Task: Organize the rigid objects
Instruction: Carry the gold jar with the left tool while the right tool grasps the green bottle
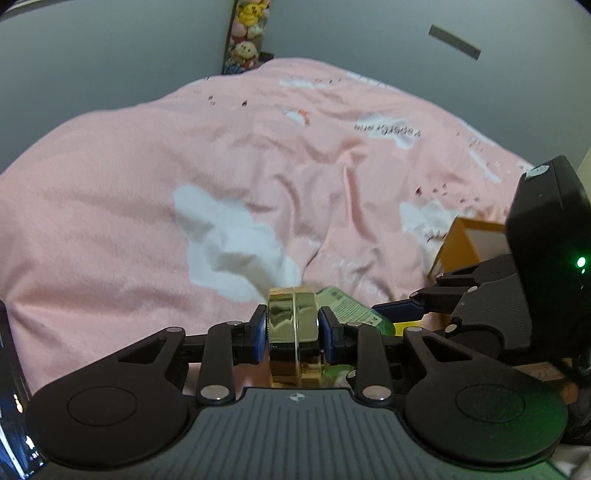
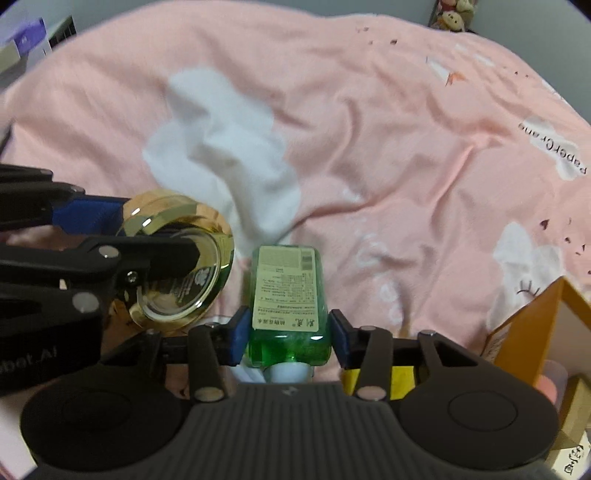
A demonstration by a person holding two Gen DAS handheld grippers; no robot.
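Observation:
My left gripper (image 1: 291,326) is shut on a round gold jar (image 1: 291,306) with a clear glass face, held on edge between the blue pads. The right wrist view shows the same gold jar (image 2: 177,258) at the left, clamped in the left gripper (image 2: 138,236). A green liquid bottle (image 2: 286,288) with a pale label and a white cap lies along my right gripper (image 2: 289,334), whose blue pads press on both of its sides. From the left wrist view the green bottle (image 1: 345,304) shows just right of the jar, with the right gripper (image 1: 402,314) beside it.
A rumpled pink bedspread (image 2: 388,147) with white cloud prints lies under everything. An open orange box (image 2: 532,325) stands at the right, also seen as the orange box (image 1: 461,247). A yellow item (image 2: 402,380) lies under the right gripper. Plush toys (image 1: 247,29) hang at the far wall.

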